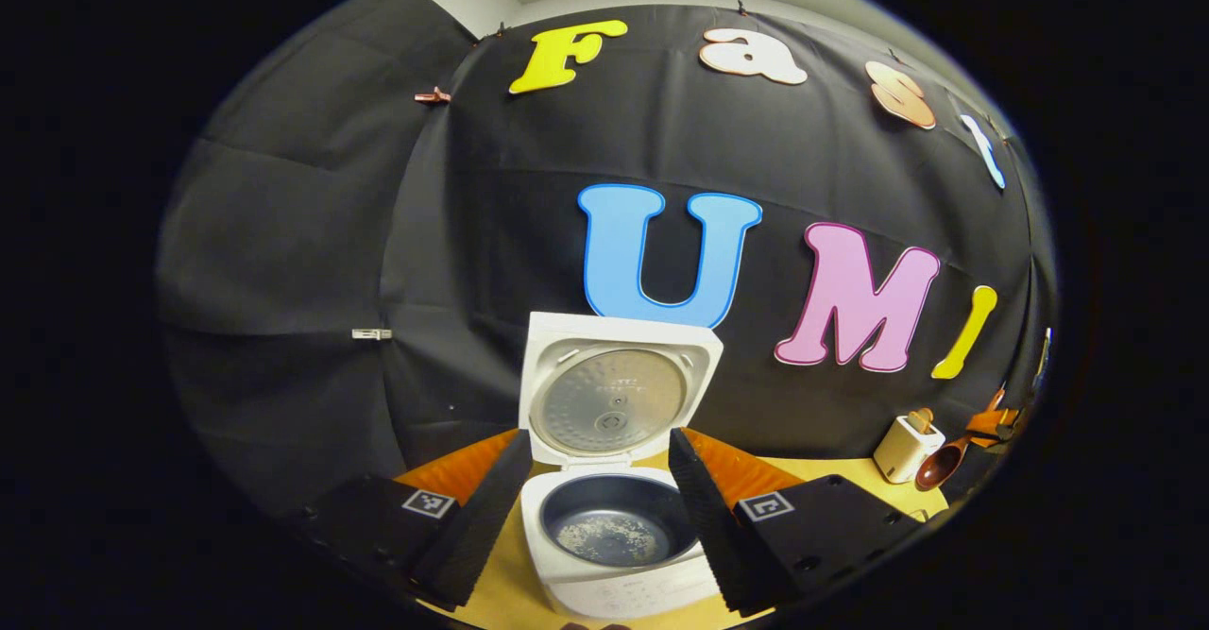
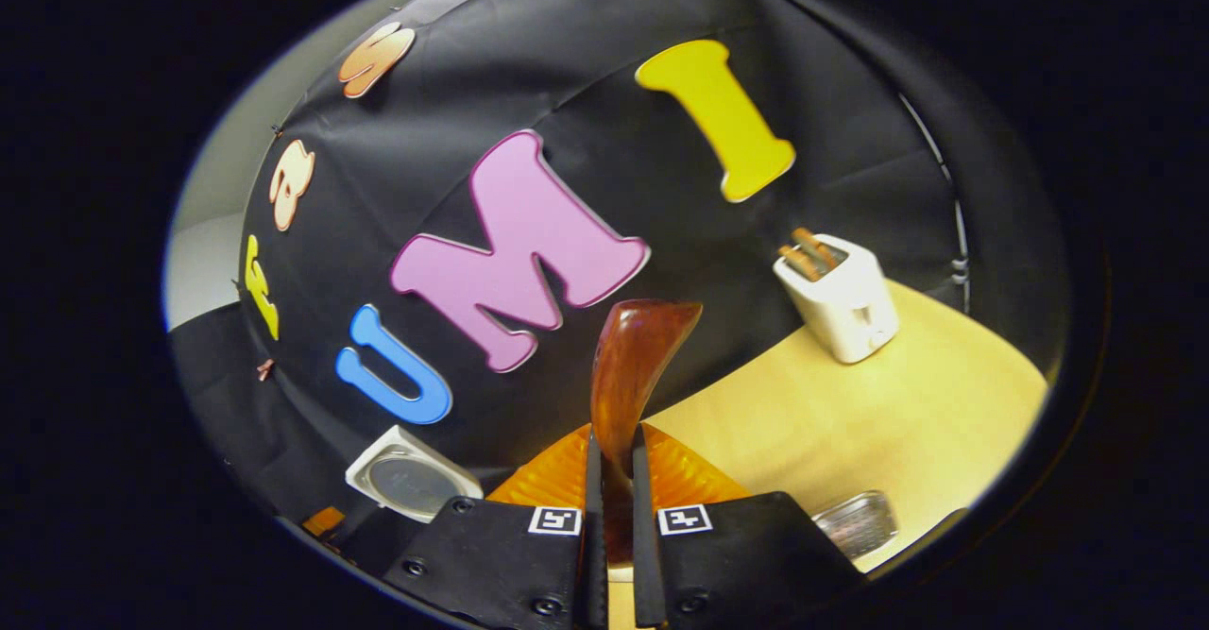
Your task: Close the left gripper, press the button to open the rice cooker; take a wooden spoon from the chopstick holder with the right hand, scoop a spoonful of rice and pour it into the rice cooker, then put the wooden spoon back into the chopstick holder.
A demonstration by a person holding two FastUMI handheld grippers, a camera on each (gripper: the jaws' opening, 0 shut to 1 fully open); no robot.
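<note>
Right tool (image 2: 612, 479): your fingers were clamped together on the wooden spoon (image 2: 631, 366), its bowl standing up ahead of the tips.
Left tool (image 1: 595, 507): you held its fingers wide apart, one on each side of the rice cooker (image 1: 614, 554).
Rice cooker: it sat on the worktop (image 2: 850, 422) with its lid (image 1: 609, 394) standing open; a thin scatter of rice (image 1: 607, 540) lay in the dark inner pot.
Chopstick holder (image 2: 841, 299): you had it upright on the worktop beyond the spoon, well apart from it, with wooden handles sticking out of its top.
Metal tray (image 2: 857, 521): it lay on the worktop just beside your right tool.
</note>
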